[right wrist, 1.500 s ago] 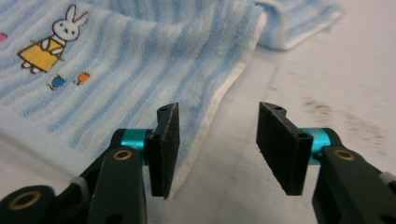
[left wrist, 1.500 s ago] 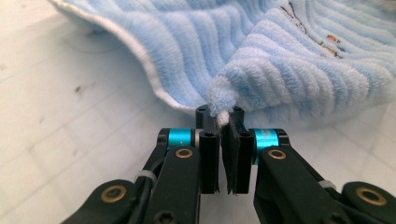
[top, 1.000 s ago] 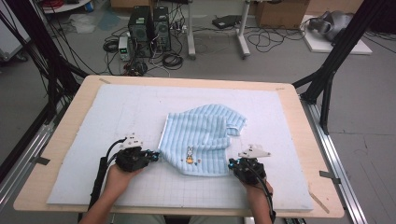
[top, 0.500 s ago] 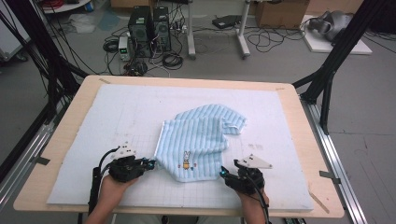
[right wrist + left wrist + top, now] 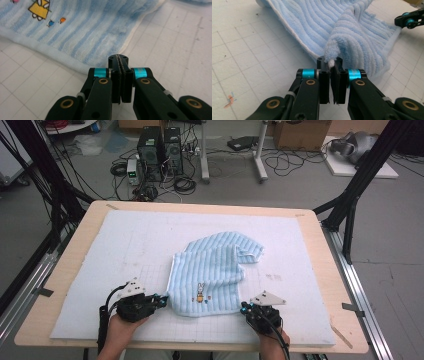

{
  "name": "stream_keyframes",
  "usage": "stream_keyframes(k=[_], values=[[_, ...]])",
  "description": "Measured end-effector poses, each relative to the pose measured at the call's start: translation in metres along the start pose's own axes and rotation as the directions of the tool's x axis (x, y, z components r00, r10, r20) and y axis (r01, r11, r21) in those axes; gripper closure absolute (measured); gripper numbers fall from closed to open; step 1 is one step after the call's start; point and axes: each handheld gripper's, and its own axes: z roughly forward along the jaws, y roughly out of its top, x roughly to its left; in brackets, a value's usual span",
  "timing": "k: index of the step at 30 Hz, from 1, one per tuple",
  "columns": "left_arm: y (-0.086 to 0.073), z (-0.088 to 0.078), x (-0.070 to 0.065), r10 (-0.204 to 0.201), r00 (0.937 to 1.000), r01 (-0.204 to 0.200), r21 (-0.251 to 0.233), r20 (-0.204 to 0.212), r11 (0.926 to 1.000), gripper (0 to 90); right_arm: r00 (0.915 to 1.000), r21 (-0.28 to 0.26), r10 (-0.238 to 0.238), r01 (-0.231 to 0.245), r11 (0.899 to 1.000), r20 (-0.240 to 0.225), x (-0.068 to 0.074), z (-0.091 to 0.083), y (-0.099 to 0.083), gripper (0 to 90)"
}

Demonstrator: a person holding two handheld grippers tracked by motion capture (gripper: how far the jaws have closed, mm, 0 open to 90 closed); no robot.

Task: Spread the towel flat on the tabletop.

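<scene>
1. Blue striped terry towel [image 5: 212,272] lies partly folded near the middle of the white mat [image 5: 125,240], with its rabbit print [image 5: 200,292] facing up close to the near edge; the far end is bunched over itself toward the right

2. Left gripper [image 5: 161,299] has its jaws pinched on the towel's near left corner [image 5: 332,56], and a tuft of fabric rises out from between the pads

3. Right gripper [image 5: 243,307] sits just beside the near right corner with its jaws pressed together on nothing; in the right gripper view the towel hem [image 5: 82,67] lies ahead of the tips and to their left, apart from them. Those jaws have just opened and closed again without catching cloth

4. By my reading, one corner is secured and the other is missed, so the right grip must be retaken before the towel can be lifted, spread or folded

5. Mat rests on a wooden table [image 5: 320,250]; cables and computer cases lie on the floor beyond
</scene>
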Motion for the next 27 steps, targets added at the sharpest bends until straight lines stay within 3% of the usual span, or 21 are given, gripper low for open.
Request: stream_keyframes(k=[1, 2, 3, 5, 7, 8, 10, 11, 13, 14, 22, 27], values=[[0.000, 0.000, 0.000, -0.003, 1.0000, 0.003, -0.001, 0.001, 1.0000, 85.2, 0.9999, -0.017, 0.010, -0.010, 1.000, -0.004, -0.001, -0.002, 0.001, 79.7], [0.000, 0.000, 0.000, 0.000, 1.0000, 0.000, 0.001, 0.002, 1.0000, 85.2, 0.9996, -0.039, 0.028, -0.028, 0.999, -0.006, -0.003, -0.002, 0.003, 64.6], [0.001, 0.000, 0.000, 0.001, 1.0000, -0.001, -0.001, 0.002, 1.0000, 85.2, 0.9977, -0.056, 0.067, -0.068, 0.996, -0.006, -0.006, -0.002, 0.005, 52.4], [0.001, 0.000, 0.000, -0.005, 1.0000, 0.005, -0.004, 0.004, 1.0000, 85.2, 0.9938, -0.058, 0.111, -0.111, 0.992, -0.005, -0.008, 0.005, 0.012, 40.7], [0.000, -0.001, 0.000, -0.007, 1.0000, 0.007, -0.001, 0.003, 1.0000, 85.1, 0.9955, -0.034, 0.094, -0.094, 0.995, 0.014, -0.005, 0.014, 0.018, 36.3], [0.000, -0.001, 0.000, -0.005, 1.0000, 0.005, 0.003, 0.003, 1.0000, 85.1, 0.9972, -0.013, 0.068, -0.067, 0.998, 0.031, -0.001, 0.021, 0.021, 38.6], [-0.001, -0.003, 0.001, -0.012, 0.9999, 0.012, -0.003, 0.004, 0.9999, 85.1, 0.9984, 0.045, 0.008, -0.011, 0.999, 0.055, 0.006, 0.031, 0.022, 54.6], [-0.001, -0.004, 0.002, -0.015, 0.9999, 0.015, -0.007, 0.006, 0.9999, 85.1, 0.9992, 0.032, 0.012, -0.013, 0.999, 0.038, 0.007, 0.030, 0.022, 71.7], [-0.001, -0.004, 0.003, -0.015, 0.9998, 0.015, -0.003, 0.009, 0.9999, 85.1, 0.9992, 0.034, -0.027, 0.026, 0.999, 0.030, 0.013, 0.029, 0.022, 84.7], [-0.002, -0.004, 0.002, -0.012, 0.9999, 0.012, -0.002, 0.012, 0.9999, 85.1, 0.9984, 0.037, -0.042, 0.040, 0.999, 0.037, 0.015, 0.028, 0.021, 85.4], [-0.007, -0.005, -0.006, -0.002, 0.9987, 0.003, -0.008, 0.052, 1.0000, 85.0, 1.0000, -0.001, -0.009, 0.009, 1.000, -0.002, 0.018, 0.001, 0.000, 86.0], [-0.011, -0.002, -0.017, 0.022, 0.9945, -0.023, 0.007, 0.102, 0.9997, 84.6, 0.9996, -0.027, 0.014, -0.014, 1.000, 0.025, 0.017, -0.025, -0.015, 85.9]])
